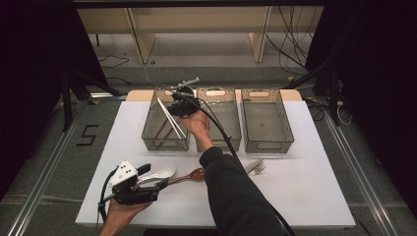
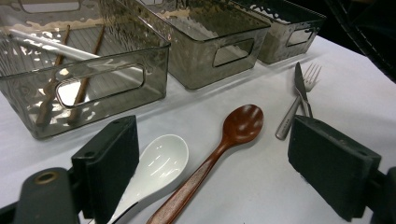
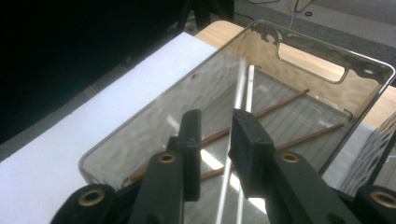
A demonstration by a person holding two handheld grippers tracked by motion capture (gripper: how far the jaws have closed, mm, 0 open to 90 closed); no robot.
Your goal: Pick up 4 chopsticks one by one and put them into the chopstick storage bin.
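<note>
While over left bin (image 1: 147, 129), right gripper (image 3: 215, 135) fingers slightly apart around white chopsticks (image 3: 247, 88); left gripper (image 2: 210, 158) fingers wide apart at 7 o'clock on tabletop (image 1: 305, 182).

Two empty smoky bins sit side by side along the table's (image 1: 305, 196) far edge, the middle bin (image 1: 223, 120) and the right bin (image 1: 265, 120). A metal fork (image 1: 256, 167) lies near the table's middle, toward the near edge. A 5 marking (image 1: 87, 134) shows on the floor left of the table.
</note>
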